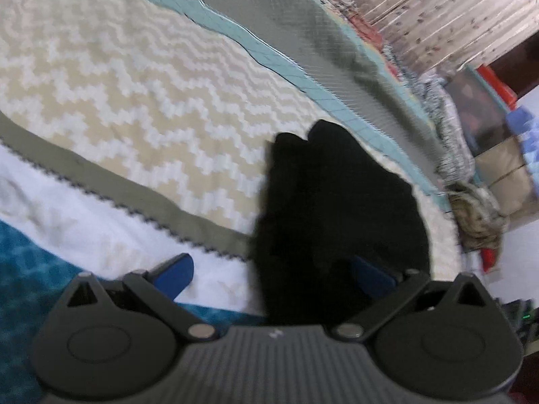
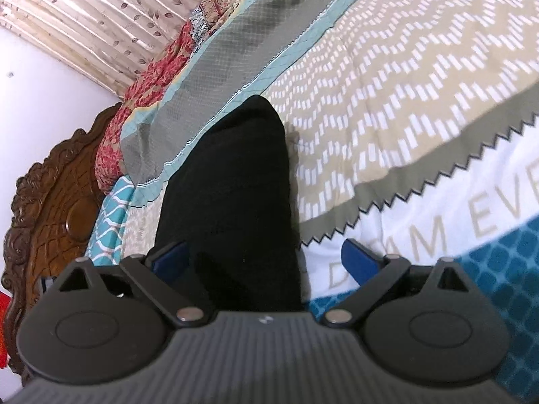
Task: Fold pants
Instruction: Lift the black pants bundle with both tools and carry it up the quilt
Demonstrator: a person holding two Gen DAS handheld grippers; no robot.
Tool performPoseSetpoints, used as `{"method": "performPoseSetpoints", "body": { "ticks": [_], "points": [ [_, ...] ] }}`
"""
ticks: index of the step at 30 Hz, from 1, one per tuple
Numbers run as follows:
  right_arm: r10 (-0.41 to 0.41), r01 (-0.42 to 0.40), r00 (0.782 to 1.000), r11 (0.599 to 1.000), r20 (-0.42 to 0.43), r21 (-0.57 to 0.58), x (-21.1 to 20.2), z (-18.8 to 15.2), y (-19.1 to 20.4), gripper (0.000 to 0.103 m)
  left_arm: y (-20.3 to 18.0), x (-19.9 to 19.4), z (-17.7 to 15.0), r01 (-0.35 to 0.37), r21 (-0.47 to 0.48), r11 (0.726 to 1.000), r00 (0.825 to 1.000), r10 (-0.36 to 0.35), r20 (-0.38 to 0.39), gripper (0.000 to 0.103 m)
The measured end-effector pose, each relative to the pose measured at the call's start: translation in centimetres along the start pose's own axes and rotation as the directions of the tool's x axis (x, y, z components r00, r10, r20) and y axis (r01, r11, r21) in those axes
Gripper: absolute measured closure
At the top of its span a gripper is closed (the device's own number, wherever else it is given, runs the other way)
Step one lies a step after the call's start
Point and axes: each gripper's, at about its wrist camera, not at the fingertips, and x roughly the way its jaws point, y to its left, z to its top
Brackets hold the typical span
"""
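Note:
The black pants (image 1: 337, 208) lie bunched in a dark heap on the quilted bed cover (image 1: 134, 101). In the left wrist view my left gripper (image 1: 274, 276) is open, its blue fingers (image 1: 175, 274) spread wide; the cloth sits between them and covers part of the right finger. In the right wrist view the pants (image 2: 232, 185) stretch away as a long folded strip across the bed cover (image 2: 387, 101). My right gripper (image 2: 264, 261) stands wide open over the near end of that strip, which lies against the left finger (image 2: 168, 259); the right finger is clear of it.
The cover has beige zigzag, olive, white lettered and teal bands. A carved wooden headboard (image 2: 50, 202) and red floral bedding (image 2: 134, 111) are at the left, with a leaf-print curtain (image 2: 84, 10) behind. Boxes and clutter (image 1: 498, 155) stand past the bed's far side.

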Motion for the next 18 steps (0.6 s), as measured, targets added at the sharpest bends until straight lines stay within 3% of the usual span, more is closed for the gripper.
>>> {"method": "performPoseSetpoints", "body": {
  "ticks": [3,9,13,18],
  "points": [
    [0.003,-0.003,1.0,1.0,-0.011,-0.024,0.8,0.3,0.7,0.007,-0.2,1.2,0.3,0.092,-0.037,0.995,0.995,-0.094,-0.043,0.0],
    [-0.002,-0.004,0.996,0.997,-0.089,-0.075,3.1,0.0,2.1,0.02,-1.3,2.9,0.1,0.042,0.005,0.999,0.998,-0.041,-0.057,0.0],
    [-0.006,-0.007,0.994,0.994,-0.114,-0.111,3.1,-0.6,3.4,0.022,-1.5,2.6,-0.2,0.047,0.032,0.998,0.997,-0.045,-0.063,0.0],
    [0.002,-0.008,0.995,0.998,-0.104,-0.06,2.5,0.2,1.5,0.024,-1.4,2.1,-0.2,0.047,0.058,0.997,0.996,-0.043,-0.078,0.0]
  ]
}}
